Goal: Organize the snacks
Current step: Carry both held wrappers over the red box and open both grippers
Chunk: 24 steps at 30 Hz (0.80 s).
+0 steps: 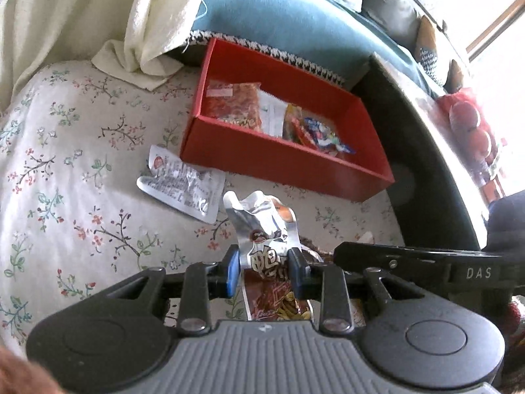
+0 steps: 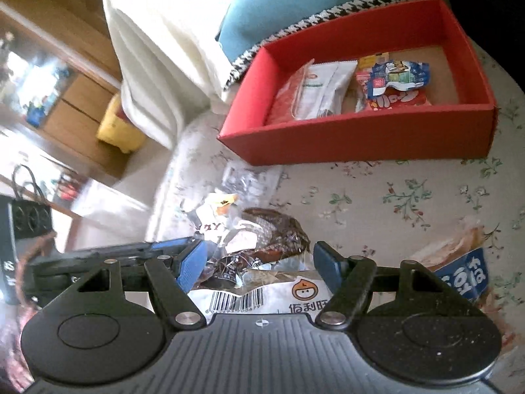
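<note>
Gripping a crumpled snack packet [image 1: 267, 256], the left gripper [image 1: 265, 271] looks ready to carry it to the red box [image 1: 282, 161]. The right gripper [image 2: 259, 267] straddles a bread bag [image 2: 262, 282]; whether its fingers pinch it, I cannot tell.

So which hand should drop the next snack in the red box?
Probably the left. The left gripper is already shut on a silvery snack packet, with the red box just ahead. The right gripper grips nothing, its jaws apart over a white packet.
</note>
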Tool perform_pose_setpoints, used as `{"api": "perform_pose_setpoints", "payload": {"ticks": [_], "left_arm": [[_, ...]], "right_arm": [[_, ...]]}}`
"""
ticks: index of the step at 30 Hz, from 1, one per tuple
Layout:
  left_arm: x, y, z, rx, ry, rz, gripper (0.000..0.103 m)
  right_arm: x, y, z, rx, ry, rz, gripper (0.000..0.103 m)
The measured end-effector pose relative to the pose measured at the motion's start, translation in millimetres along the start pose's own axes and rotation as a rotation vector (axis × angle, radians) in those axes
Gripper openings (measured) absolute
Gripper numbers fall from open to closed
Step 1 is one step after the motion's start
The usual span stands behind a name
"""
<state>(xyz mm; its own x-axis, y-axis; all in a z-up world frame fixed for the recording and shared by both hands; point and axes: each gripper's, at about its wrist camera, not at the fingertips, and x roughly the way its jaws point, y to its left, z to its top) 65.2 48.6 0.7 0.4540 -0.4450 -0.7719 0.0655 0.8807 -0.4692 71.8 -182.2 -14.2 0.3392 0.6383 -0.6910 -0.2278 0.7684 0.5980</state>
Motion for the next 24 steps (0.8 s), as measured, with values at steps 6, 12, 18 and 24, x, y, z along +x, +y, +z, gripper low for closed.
{"api": "perform_pose_setpoints", "payload": {"ticks": [6, 12, 18, 24], "left_arm": [[-13, -1, 13, -0.017, -0.045, -0.036, 0.024], [-21, -11, 34, -0.01, -0.098, -0.063, 0.024], [-20, -31, 66, 0.032, -0.16, -0.061, 0.024], [0, -41, 102, 0.045, -0.191, -0.052, 0.024]], "right_arm": [[-11, 2, 4, 0.029, -0.037, 0.072, 0.077], [-21, 2, 17, 0.05, -0.1, 0.114, 0.077], [-36, 1, 36, 0.065, -0.18, 0.134, 0.077], [-43, -6, 64, 0.085, -0.26, 0.122, 0.077]]}}
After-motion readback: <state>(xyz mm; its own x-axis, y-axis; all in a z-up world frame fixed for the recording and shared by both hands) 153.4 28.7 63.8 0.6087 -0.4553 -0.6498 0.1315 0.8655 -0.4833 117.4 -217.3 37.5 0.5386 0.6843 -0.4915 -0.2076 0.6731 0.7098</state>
